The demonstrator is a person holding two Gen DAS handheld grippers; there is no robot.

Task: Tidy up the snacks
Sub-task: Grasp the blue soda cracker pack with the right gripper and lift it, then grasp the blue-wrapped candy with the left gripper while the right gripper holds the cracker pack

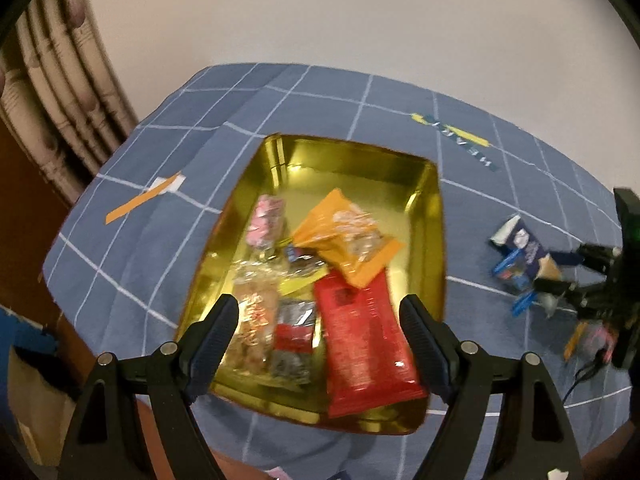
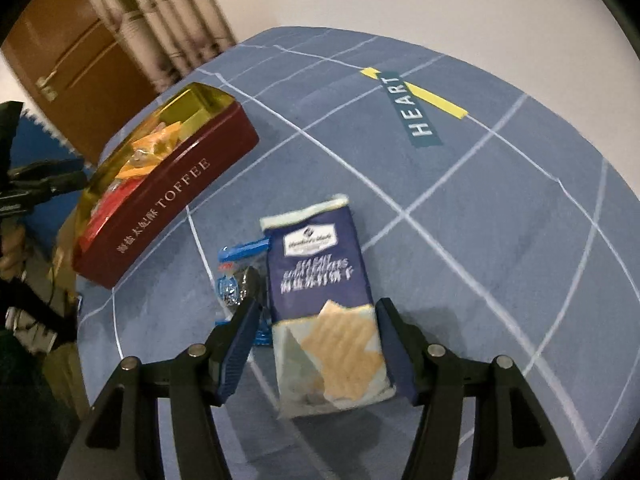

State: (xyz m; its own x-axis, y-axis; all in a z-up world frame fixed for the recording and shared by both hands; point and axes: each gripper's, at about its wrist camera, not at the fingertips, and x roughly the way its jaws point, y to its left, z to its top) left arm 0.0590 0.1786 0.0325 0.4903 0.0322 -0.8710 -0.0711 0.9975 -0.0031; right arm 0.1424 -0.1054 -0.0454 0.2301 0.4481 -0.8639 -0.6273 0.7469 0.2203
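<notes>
A gold-lined tin [image 1: 428,208] with dark red outer walls marked TOFFEE [image 2: 176,196] holds several snack packs: a red one [image 1: 364,340], an orange one [image 1: 348,236], a pink one [image 1: 266,220] and clear ones. My left gripper [image 1: 320,312] is open and empty above the tin's near end. My right gripper [image 2: 316,320] is open, its fingers either side of a navy sea-salt cracker pack [image 2: 320,280] lying on the cloth. A small blue-wrapped snack [image 2: 236,280] lies just left of that pack. Both also show in the left wrist view [image 1: 520,252].
The table wears a blue grid cloth [image 2: 500,220] with a HEART label [image 2: 416,108]. An orange tape strip [image 1: 140,200] lies left of the tin. A wall, curtain [image 2: 160,12] and brown cabinet [image 2: 80,64] stand behind the table.
</notes>
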